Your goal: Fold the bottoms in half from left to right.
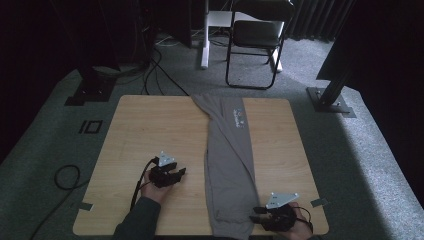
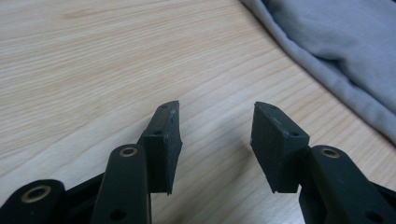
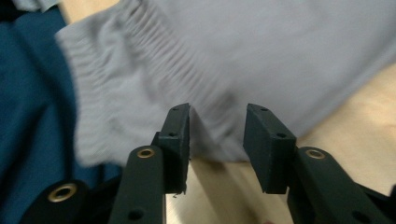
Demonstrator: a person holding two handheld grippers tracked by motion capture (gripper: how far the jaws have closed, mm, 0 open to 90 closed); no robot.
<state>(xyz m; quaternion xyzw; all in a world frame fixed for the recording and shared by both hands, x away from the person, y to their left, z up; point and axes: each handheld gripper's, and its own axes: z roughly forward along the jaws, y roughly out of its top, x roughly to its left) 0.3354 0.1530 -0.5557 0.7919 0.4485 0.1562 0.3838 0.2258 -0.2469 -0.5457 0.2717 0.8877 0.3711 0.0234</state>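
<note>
Grey trousers lie lengthwise on bench, nothing gripped yet: left gripper jaws open over bare wood, right gripper jaws open at the near hem, so prob. just starting.

Each black claw, the left claw and the right claw, carried a grey three-cornered plate and a trailing black cable, its flat-faced jaws pinned on brass-ringed pivots with small screw holes, while the person wore a dark sleeve.
</note>
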